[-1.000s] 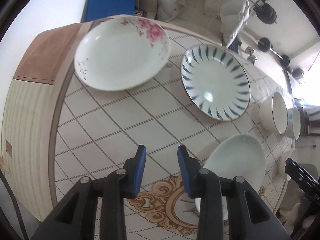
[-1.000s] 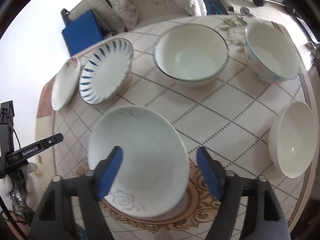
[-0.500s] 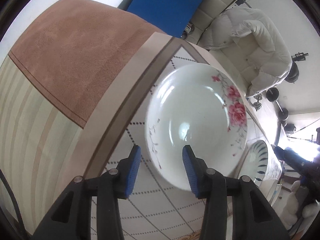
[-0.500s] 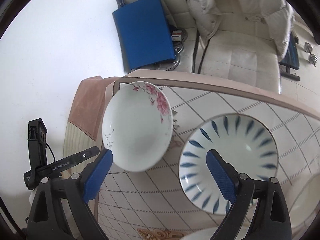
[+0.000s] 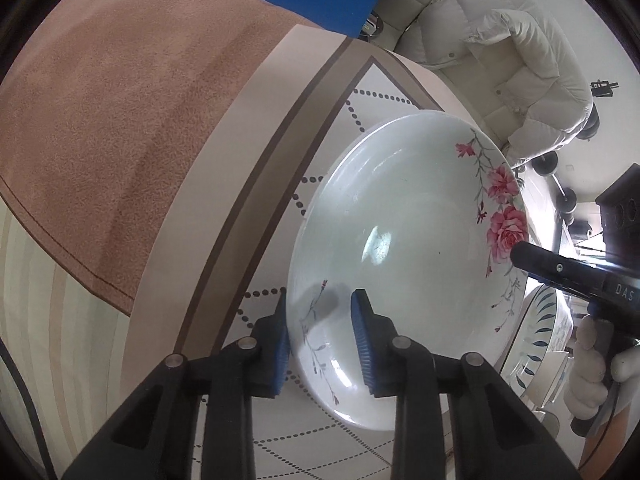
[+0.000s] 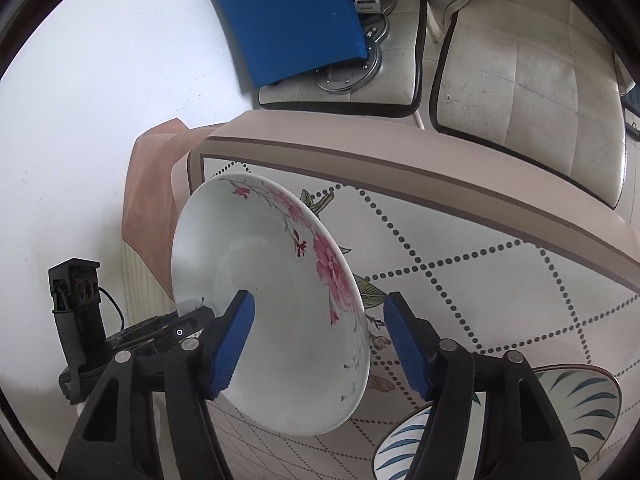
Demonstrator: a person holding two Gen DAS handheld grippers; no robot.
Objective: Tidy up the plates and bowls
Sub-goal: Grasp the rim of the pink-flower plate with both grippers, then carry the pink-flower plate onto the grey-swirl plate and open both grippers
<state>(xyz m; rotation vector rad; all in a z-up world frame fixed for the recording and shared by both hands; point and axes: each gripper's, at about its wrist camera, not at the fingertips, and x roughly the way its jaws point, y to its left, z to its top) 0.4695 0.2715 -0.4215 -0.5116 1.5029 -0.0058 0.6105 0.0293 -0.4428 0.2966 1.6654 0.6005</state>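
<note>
A white plate with pink flowers [image 5: 408, 248] stands tilted above the patterned tablecloth [image 5: 280, 160]. My left gripper [image 5: 320, 340] straddles its near rim, one blue pad under it and one inside it, shut on the plate. In the right wrist view the same plate [image 6: 264, 304] is raised on edge, its left rim held by the left gripper [image 6: 180, 330]. My right gripper [image 6: 316, 344] is open, its pads wide on either side of the plate's right rim, not touching. A blue-striped plate [image 6: 560, 412] lies at the lower right on the table.
The table's edge [image 6: 400, 160] runs just beyond the flowered plate, with a brown cloth [image 5: 120, 120] hanging over it. Beyond stand cream chairs [image 6: 520, 60], a blue board [image 6: 288, 16] and a padded jacket [image 5: 500, 40]. The right gripper's body [image 5: 580, 280] shows at right.
My left gripper has closed on the flowered plate's rim and tipped it up off the table. My right gripper has moved in close around the plate's other side.
</note>
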